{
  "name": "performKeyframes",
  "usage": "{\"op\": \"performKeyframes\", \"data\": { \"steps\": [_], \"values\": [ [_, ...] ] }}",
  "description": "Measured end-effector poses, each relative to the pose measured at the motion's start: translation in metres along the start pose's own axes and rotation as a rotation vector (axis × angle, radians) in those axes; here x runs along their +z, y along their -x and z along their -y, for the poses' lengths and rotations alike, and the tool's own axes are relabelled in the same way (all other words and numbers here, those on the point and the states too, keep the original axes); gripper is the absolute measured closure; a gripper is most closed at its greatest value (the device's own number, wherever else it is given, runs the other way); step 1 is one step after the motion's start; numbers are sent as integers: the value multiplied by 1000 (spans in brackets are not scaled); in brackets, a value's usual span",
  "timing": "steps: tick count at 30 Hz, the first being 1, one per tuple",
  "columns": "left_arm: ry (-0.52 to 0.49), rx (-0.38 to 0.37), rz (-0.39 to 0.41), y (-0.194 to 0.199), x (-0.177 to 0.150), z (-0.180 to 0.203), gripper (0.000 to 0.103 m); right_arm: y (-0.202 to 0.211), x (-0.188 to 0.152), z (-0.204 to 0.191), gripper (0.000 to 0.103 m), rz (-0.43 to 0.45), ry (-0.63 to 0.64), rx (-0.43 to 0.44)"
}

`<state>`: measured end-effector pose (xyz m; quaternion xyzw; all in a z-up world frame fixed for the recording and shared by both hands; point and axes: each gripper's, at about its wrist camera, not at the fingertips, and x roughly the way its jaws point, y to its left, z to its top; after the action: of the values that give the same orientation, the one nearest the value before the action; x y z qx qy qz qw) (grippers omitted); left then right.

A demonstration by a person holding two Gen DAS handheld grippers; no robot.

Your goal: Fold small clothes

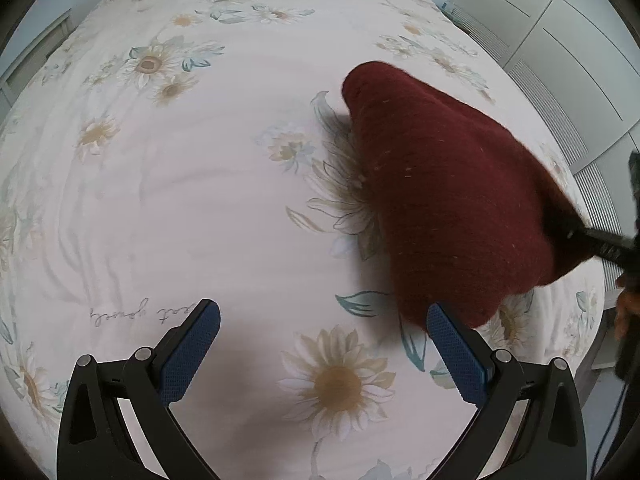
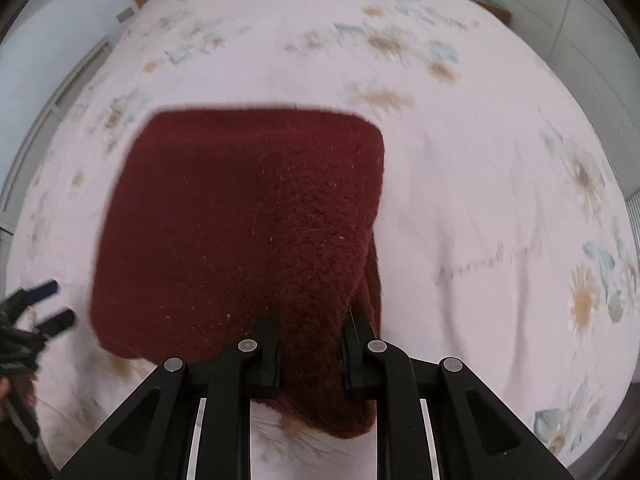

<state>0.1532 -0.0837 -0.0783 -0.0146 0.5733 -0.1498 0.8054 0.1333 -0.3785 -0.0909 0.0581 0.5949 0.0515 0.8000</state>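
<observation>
A: Garment?
B: Dark red fuzzy knit piece, thick and woolly with pale lint flecks. Squarish with rounded corners in the right wrist view, hanging off the bed, only its far end down by the sheet.
A: Who has it?
B: Right claw. Its black fingers are nearly together and clamp a bunched fold at the cloth's near edge. It points steeply down. In the left wrist view the cloth drapes like a cone from that claw at the right edge.
A: Left claw?
B: Left claw is wide open and holds nothing. Blue textured pads, black frame, pointing down at the sheet, with the cloth's lower edge just behind its right finger.
A: Surface?
B: Bed, smooth pale pink sheet, printed sunflowers and script, faint wrinkles. White panelled wardrobe beside it.
</observation>
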Motion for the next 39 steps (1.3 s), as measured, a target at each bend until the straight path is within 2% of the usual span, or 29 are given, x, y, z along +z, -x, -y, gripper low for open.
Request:
{"op": "performKeyframes", "data": {
  "steps": [7,14,16,20,24,27,32,36,39],
  "values": [
    [13,-4,-18,-7,1,-1,1,-14,-9,11,83,-22,-38,19],
    [13,3,-6,-14,19,5,1,-10,-8,6,73,-7,-37,13],
    [9,-12,0,-17,31,12,1,-11,-8,7,69,-4,-41,7],
    [14,-89,-37,-33,58,31,1,-12,-9,13,43,-1,-53,-27],
    [27,-70,-91,-59,76,44,1,-14,-10,23,33,2,-75,-11],
    [25,-42,-114,-72,79,48,1,-19,-10,28,21,-5,-75,-14],
    [-14,3,-127,-88,74,60,1,-15,-11,40,19,-1,-115,45],
    [-1,-2,-131,-97,70,59,0,-1,-2,36,18,53,-105,53],
    [16,-12,-136,-99,70,55,0,-4,10,33,14,51,-107,79]
  ]
}}
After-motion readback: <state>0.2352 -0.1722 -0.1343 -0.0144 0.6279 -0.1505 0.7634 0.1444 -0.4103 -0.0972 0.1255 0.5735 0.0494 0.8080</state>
